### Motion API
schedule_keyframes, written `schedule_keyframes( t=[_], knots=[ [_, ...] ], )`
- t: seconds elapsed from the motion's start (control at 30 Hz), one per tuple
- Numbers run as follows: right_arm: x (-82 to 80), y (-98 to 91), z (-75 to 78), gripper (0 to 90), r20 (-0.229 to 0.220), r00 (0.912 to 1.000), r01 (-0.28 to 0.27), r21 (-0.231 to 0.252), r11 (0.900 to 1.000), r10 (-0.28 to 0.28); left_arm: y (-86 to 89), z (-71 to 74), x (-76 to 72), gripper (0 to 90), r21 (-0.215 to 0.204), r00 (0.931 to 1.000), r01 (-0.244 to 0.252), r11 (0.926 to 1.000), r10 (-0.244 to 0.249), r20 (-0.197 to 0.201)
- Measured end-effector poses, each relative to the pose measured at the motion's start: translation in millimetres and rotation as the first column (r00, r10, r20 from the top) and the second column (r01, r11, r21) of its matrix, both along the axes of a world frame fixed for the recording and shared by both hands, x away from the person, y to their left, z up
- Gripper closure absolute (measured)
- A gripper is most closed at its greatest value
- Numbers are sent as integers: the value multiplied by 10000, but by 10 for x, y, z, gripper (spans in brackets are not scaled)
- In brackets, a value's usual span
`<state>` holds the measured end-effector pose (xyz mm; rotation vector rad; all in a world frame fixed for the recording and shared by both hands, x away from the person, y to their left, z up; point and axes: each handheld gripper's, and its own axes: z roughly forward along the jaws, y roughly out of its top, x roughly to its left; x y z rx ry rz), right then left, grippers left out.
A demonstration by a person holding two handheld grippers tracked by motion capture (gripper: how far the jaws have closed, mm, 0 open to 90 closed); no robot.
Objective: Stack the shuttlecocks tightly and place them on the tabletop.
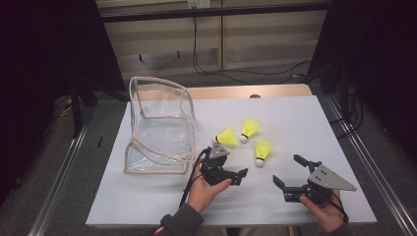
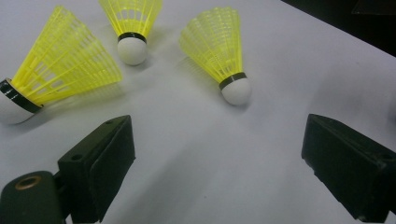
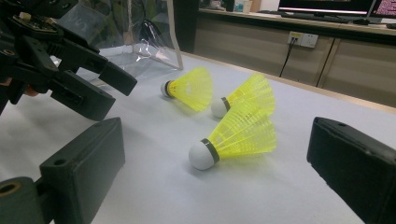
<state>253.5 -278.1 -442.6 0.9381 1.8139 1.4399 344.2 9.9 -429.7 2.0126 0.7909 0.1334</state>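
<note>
Left gripper (image 1: 229, 167): I've got it lower centre of the high view, just below the nearest cork, jaws spread wide with nothing between them, so it's lined up for a grab and not pinching anything

Right gripper (image 1: 290, 172): lower right of the high view, also spread and empty, parked off to the side so it stays out of my left hand's way

Left shuttlecock (image 2: 51, 74): upper left of the left gripper view, lying on its side with the white cork toward the frame's left edge; closest to my left jaws, so I judge it the one I'm going for

Middle shuttlecock (image 1: 249, 130): centre of the high view, farthest up the table, cork pointing down the frame toward me

Right shuttlecock (image 3: 236, 137): centre of the right gripper view, on its side, cork toward my jaws, apart from the other two

Clear bag (image 1: 158, 127): left of centre in the high view, standing with its mouth open, which reads to me as the place these are meant to go

Table (image 1: 305, 118): white top, the three yellow birds clustered near together, well clear of the bag
</note>
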Motion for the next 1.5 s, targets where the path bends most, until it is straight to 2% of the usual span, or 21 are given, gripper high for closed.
schedule_keyframes(
  t=[0.27,0.6,1.0,1.17,1.5],
  knots=[
    [-3,3,5,33,-31,10000,26,-29,10000,-26,66,9,-36,95,-33,9999,-27,10000,27,125],
    [6,-1,9,33,-44,10000,11,45,10000,-11,173,-3,-75,87,-175,10000,53,9998,-53,31],
    [19,18,10,32,-73,10000,-63,14,10000,63,299,17,-106,68,-247,9999,23,9997,-19,163],
    [25,11,11,31,-109,9999,6,29,10000,-6,345,29,-119,67,-408,9998,101,9991,-93,191],
    [33,-12,11,30,-139,9999,63,69,10000,-62,367,29,-151,64,-394,9993,311,9987,-302,231]
  ],
)
